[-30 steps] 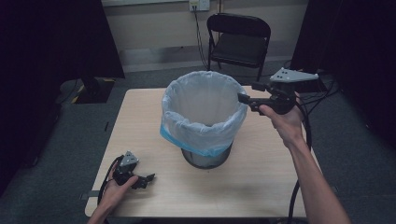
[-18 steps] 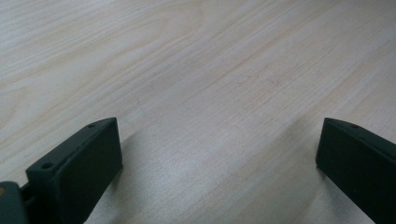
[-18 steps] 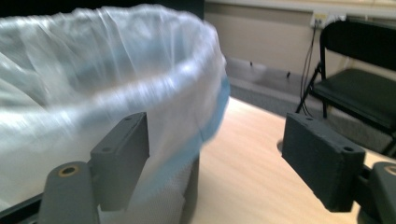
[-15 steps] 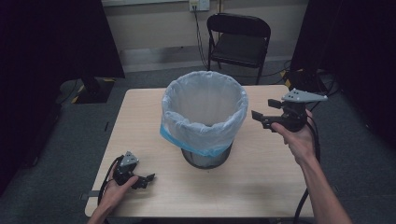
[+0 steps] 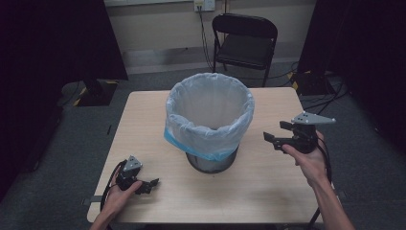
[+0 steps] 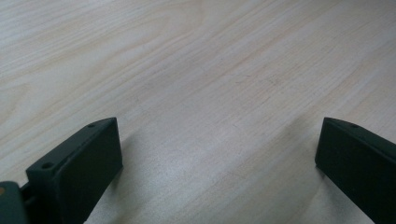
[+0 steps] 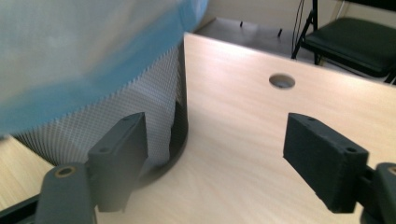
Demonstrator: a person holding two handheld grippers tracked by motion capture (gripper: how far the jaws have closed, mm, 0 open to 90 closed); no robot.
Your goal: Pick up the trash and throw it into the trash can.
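Note:
A mesh metal waste bin (image 5: pixel 210 160) stands at the middle of the wooden table (image 5: pixel 143 120), lined with a pale bag (image 5: pixel 209 117) with a blue hem folded over its rim. My right gripper (image 5: pixel 276 134) hovers to the bin's right, held in a hand, jaws open and empty, pointing at the bin. In the right gripper view the bin's mesh wall (image 7: pixel 84 126) and the bag's blue hem (image 7: pixel 93 88) sit just beyond the open gripper (image 7: pixel 215 144). My left gripper (image 5: pixel 151 184) rests near the table's front left corner, open. The left gripper view has its jaws spread wide over bare wood (image 6: pixel 205 93).
A black folding chair (image 5: pixel 246 40) stands behind the table. Cables (image 5: pixel 316 91) run on the floor at the right. A round cable hole (image 7: pixel 282 80) is cut in the tabletop near its far edge. Dark curtains flank the room.
My right gripper has drawn back from the bin's rim, moving down and toward the person's side, now level with the bin's lower wall. The left gripper has stayed put.

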